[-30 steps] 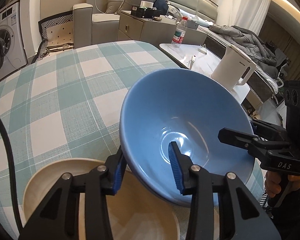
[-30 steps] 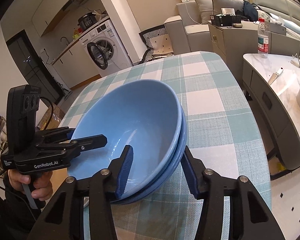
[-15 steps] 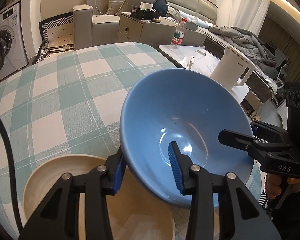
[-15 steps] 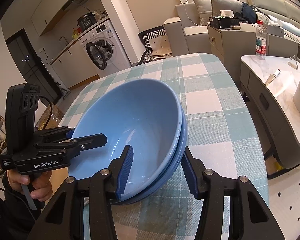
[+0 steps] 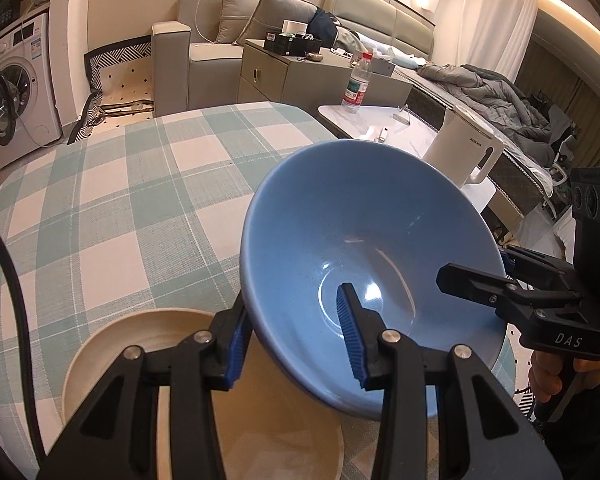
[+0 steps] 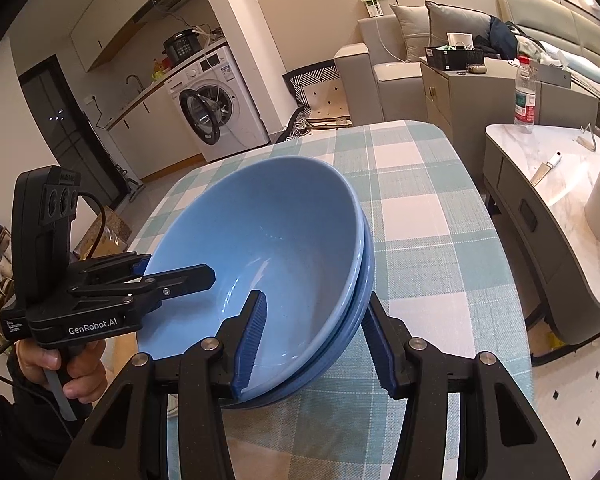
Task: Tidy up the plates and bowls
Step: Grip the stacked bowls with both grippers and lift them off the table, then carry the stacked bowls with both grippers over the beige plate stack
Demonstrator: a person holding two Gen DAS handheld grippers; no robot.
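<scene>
The step in hand looked like carrying a nested pair of blue bowls (image 6: 268, 248) over to the cream plate (image 5: 148, 344), with both grippers sharing the load. The bowls were tilted, their low edge towards the person, and sat just right of the plate and overlapping its near right part; whether they touched it could not be told.

Left of the bowls, the left gripper (image 5: 296, 344) was partly closed and pinching the bowl wall: one blue pad (image 5: 236, 344) lay against the outside, the other pad inside the hollow. The plate lay directly under this gripper on the checked tablecloth (image 5: 100, 208).

On the bowls' right side, the right gripper (image 6: 312, 344) stood a little wider and clamped both rims together, one pad inside the upper bowl and the other on the outside of the lower one.

The next move probably called for levelling the bowls and lowering them squarely onto the plate, both hands sinking evenly so the upper bowl would not slide in the lower one, then easing the pads apart. The kettle (image 5: 464, 152) stood well beyond the bowls.
</scene>
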